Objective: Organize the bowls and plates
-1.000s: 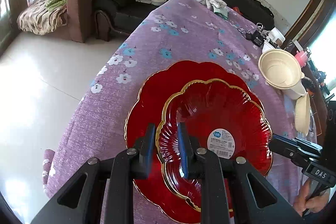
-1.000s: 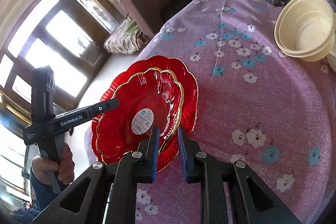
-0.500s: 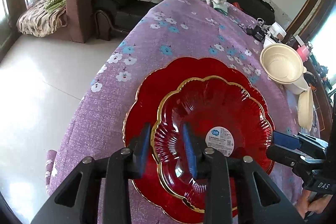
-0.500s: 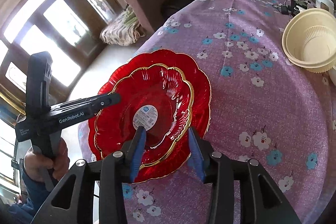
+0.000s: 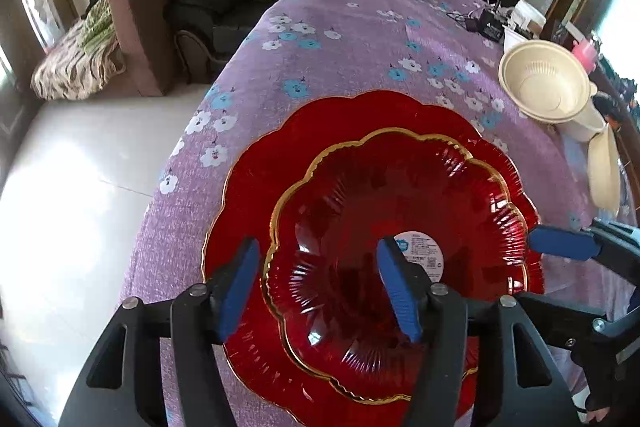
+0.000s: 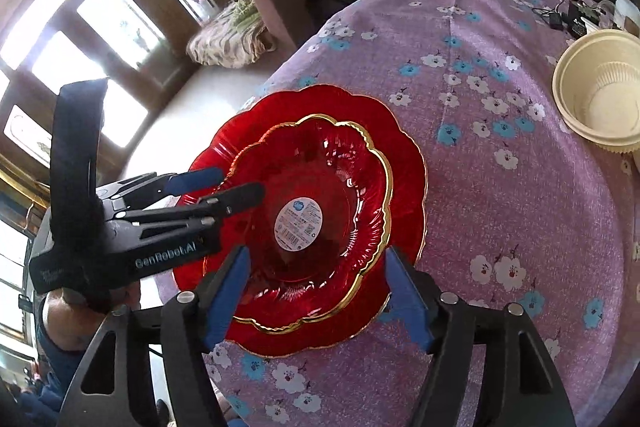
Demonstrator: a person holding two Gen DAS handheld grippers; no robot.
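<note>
On the purple flowered tablecloth (image 5: 360,39) a small red plate (image 5: 400,211) sits nested on a larger red plate (image 5: 256,187). The left gripper (image 5: 320,287) straddles the small plate's near rim, jaws opening, pads clear. Right of the plates, the right gripper (image 6: 316,295) opens likewise. Farther right stand cream bowls (image 5: 544,83).

Two red plates (image 5: 400,227), stacked. Two cream bowls (image 5: 544,83), nested. One cream dish (image 5: 604,171) on edge. Two grippers: left gripper (image 5: 320,287), right gripper (image 6: 316,299).
</note>
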